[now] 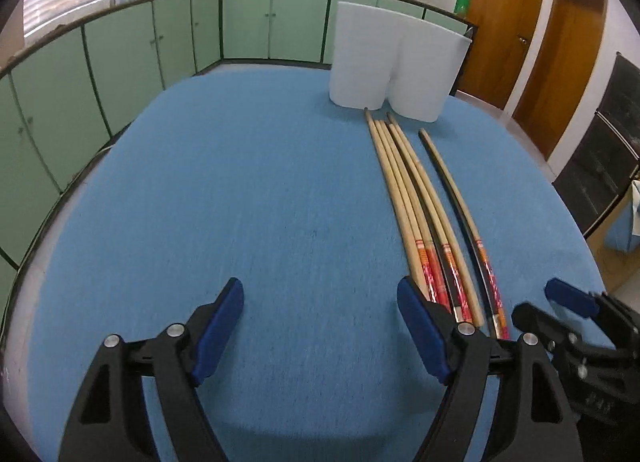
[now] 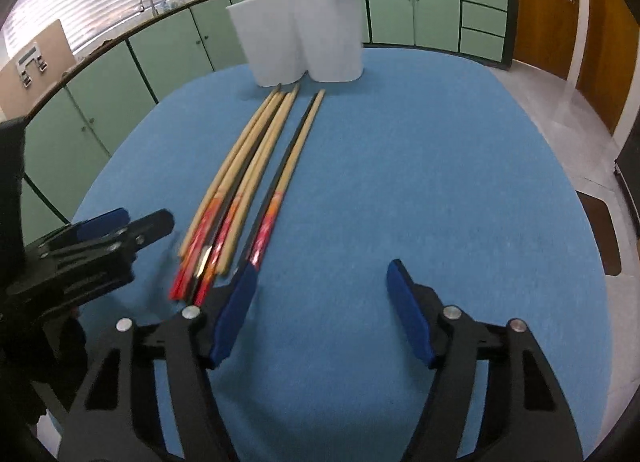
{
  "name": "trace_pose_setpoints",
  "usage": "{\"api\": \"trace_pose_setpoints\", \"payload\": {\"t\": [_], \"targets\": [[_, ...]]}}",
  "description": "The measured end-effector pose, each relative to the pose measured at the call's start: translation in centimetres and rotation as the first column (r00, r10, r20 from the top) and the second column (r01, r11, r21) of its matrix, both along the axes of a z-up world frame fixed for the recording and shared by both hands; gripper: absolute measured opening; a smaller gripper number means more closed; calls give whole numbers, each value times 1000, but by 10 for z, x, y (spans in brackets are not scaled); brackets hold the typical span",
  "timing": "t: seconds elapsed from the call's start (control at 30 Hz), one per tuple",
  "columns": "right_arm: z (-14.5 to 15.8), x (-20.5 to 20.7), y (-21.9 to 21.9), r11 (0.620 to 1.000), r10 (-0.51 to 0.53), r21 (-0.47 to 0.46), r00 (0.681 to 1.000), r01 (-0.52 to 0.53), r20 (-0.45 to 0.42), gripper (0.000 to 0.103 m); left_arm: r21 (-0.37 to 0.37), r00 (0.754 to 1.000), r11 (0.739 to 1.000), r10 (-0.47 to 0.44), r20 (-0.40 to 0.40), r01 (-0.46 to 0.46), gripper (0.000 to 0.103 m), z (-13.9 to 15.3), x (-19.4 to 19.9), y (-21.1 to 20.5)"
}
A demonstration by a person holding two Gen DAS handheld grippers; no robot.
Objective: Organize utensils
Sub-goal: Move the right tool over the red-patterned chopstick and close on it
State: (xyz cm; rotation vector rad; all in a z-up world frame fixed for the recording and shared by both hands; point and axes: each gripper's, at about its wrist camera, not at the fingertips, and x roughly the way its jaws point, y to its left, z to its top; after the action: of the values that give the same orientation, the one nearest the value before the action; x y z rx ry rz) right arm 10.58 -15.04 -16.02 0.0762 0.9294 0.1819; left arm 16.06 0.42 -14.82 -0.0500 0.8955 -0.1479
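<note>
Chopsticks (image 1: 416,206) lie in a bundle on the blue tabletop (image 1: 240,202), between your left hand-held gripper (image 1: 320,310) and right hand-held gripper (image 2: 320,286), both wide open and holding nothing. Beyond stands a white holder (image 1: 396,62), then green cabinets (image 1: 248,22).

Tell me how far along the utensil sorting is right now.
Nothing looks done yet: the chopsticks all lie on the blue table, tips toward the white holder, none visibly in it. Nothing is in hand: the left gripper and right gripper are both open and empty on either side of the handle ends. Left: pick them up and load the holder.
</note>
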Motion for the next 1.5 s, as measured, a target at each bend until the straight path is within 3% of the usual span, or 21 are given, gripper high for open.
{"api": "trace_pose_setpoints", "payload": {"t": [0.13,0.27,0.37,0.47,0.53,0.7,0.97,1.3,1.47,1.5], "targets": [[4,-5,10,999,46,2,999,-46,-6,64,31,1000,999,-4,-12,4,78,-1,-4,2],[3,-7,19,996,68,-52,998,-67,7,63,45,1000,999,-10,-12,10,78,-2,-13,0],[4,-6,13,997,42,-63,999,-41,9,61,45,1000,999,-12,-13,12,79,-1,-13,3],[2,-4,0,995,-9,-104,1000,10,6,51,37,1000,999,-9,-11,10,80,-2,-14,6],[3,-5,-7,994,-29,-108,1000,29,9,51,41,1000,999,-5,-10,6,80,-2,-14,5],[4,-12,-7,1000,23,9,1000,-23,-8,53,45,1000,999,-1,-11,2,83,-2,-15,6],[4,-20,22,992,97,-81,995,-96,2,53,41,1000,999,9,-11,-9,84,-2,-16,7],[3,-11,5,995,5,-96,1000,-2,24,47,35,1000,999,14,-10,-13,84,-2,-16,8],[2,-10,12,995,55,-79,998,-53,23,27,51,1000,999,-9,-14,10,85,-3,-17,3],[2,-9,12,996,61,-65,998,-60,23,15,52,1000,999,-16,-14,17,85,-3,-17,2]]}}
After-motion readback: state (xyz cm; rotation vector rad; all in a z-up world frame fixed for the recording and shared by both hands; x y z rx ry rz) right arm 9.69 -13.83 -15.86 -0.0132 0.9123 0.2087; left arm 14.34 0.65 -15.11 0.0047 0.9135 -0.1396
